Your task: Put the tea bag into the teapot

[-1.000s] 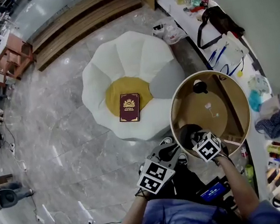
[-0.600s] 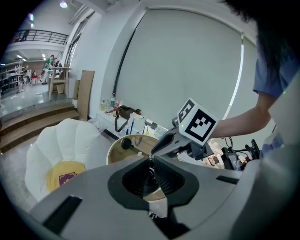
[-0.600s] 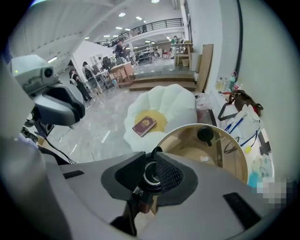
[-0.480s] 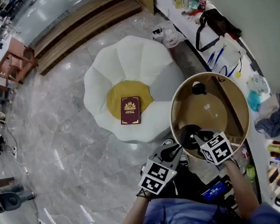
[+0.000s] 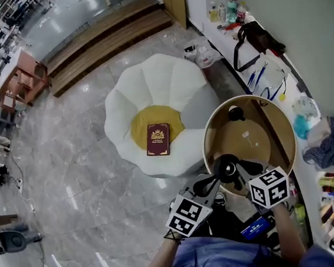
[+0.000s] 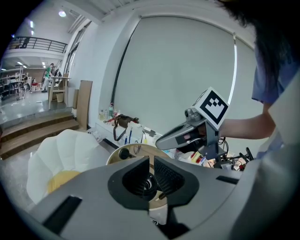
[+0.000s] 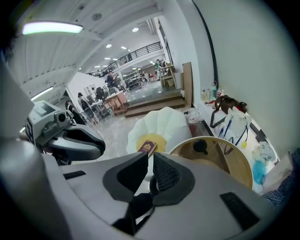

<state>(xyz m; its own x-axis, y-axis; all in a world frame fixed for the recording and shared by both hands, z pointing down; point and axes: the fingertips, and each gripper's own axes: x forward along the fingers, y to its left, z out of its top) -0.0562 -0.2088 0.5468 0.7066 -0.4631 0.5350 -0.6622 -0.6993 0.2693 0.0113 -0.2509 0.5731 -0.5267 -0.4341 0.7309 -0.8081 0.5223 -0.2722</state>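
A black teapot (image 5: 225,166) stands at the near edge of a round wooden table (image 5: 275,123). A small white tea bag (image 5: 247,134) lies on the tabletop beyond it, apart from both grippers. My left gripper (image 5: 213,180) points at the teapot from the left, its jaws together but for a thin slit, with nothing between them. My right gripper (image 5: 244,175) hovers just right of the teapot; its jaws are closing and hold nothing. In the left gripper view the teapot (image 6: 142,183) shows dark behind the left gripper (image 6: 152,161), and the right gripper (image 6: 161,139) hangs above it.
A small black knobbed piece (image 5: 235,113) sits at the table's far side. Left of the table is a white flower-shaped seat (image 5: 149,92) with a dark red book (image 5: 157,139) on it. A cluttered white shelf (image 5: 271,67) runs along the wall at right.
My right gripper has drawn back toward me and to the right, away from over the teapot, and its jaws have narrowed. The left gripper has stayed beside the teapot.
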